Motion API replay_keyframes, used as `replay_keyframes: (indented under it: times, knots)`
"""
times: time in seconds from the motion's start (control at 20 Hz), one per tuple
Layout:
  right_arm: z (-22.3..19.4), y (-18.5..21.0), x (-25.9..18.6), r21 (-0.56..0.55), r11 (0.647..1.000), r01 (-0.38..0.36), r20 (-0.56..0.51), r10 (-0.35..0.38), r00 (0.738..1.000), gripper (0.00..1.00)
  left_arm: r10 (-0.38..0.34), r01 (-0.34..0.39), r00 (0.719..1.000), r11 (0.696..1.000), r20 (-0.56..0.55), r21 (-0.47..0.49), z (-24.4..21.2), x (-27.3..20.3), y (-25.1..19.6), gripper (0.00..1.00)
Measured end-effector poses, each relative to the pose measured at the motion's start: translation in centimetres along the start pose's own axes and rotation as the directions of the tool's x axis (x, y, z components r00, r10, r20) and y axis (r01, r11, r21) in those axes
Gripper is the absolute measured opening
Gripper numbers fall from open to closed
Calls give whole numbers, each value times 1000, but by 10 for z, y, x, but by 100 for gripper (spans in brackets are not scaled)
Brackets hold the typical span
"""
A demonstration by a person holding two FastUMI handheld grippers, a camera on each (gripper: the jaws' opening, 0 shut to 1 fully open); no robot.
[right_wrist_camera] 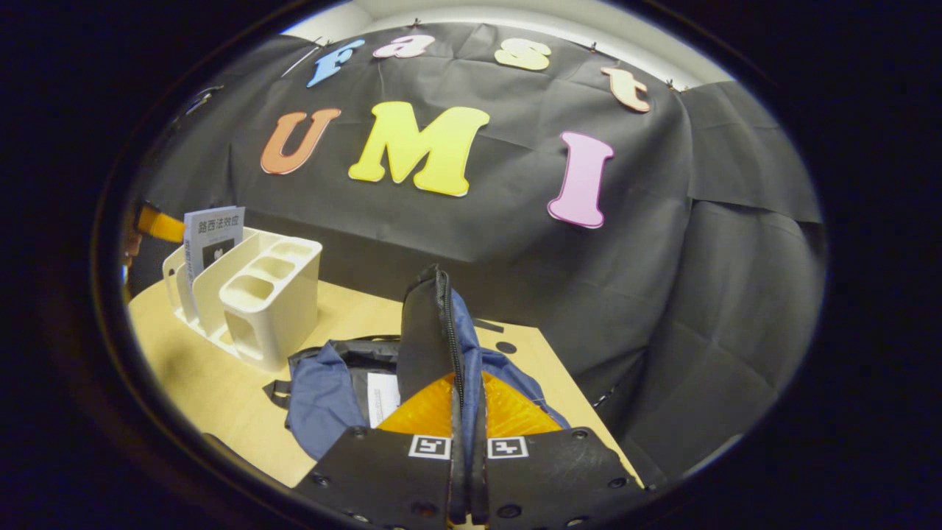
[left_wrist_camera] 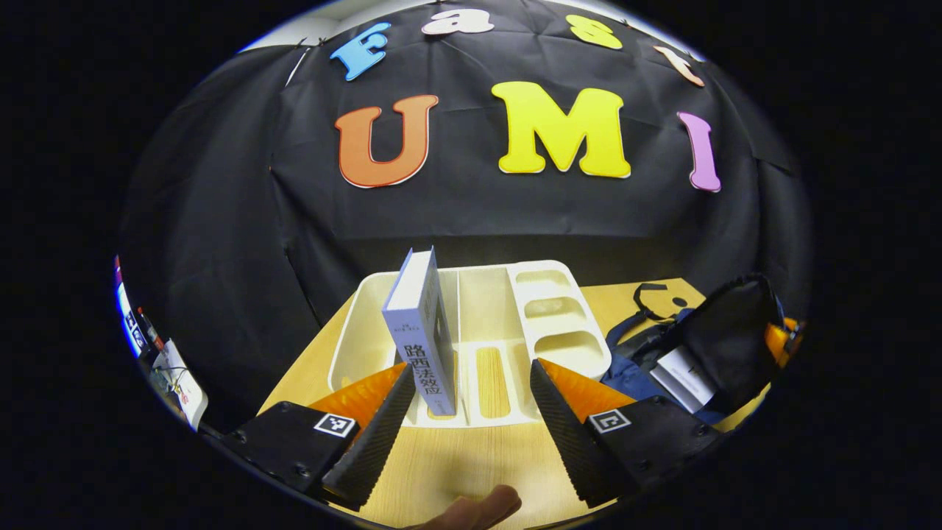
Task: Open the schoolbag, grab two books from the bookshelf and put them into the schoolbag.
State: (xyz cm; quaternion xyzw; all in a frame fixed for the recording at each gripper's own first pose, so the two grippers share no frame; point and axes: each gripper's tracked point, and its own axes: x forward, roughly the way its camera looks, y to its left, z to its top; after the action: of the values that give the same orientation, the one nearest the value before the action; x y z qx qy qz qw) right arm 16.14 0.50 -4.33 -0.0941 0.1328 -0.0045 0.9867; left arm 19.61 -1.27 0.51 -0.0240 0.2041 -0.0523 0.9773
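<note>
Holding the flap (right_wrist_camera: 430,331) of the bag (right_wrist_camera: 324,390) upright, the right gripper (right_wrist_camera: 466,412) has its fingers pressed together on that dark zippered panel, so the bag lies open on the table (right_wrist_camera: 213,375), just right of the shelf (right_wrist_camera: 268,294). A white book (right_wrist_camera: 383,397) already lies inside the mouth; it shows in the left gripper view too, under the raised flap. So the opening looks done, and by my reading one book is in. The second book (left_wrist_camera: 423,331) stands upright in the shelf's left compartment, spine toward the left gripper (left_wrist_camera: 471,401), whose fingers are spread wide to either side of it; the left finger (left_wrist_camera: 383,427) is near the spine, but whether it touches I cannot tell. What remains, I judge, is to close on this book, lift it out and carry it right into the bag.
</note>
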Motion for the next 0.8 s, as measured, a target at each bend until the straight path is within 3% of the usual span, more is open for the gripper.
replay_keyframes:
  times: [0.15,0.4,0.8]
  knots:
    - [1,-2,0,12,1000,1,-3,-1,1000,4,23,-23,1000,999,9,31,35,16,26,98]
    - [4,-2,0,24,1000,-6,-3,6,1000,4,40,-36,996,998,-74,59,63,53,48,98]
    - [3,-4,-1,16,1000,-20,-1,20,1000,4,58,-30,966,993,-251,116,51,118,62,97]
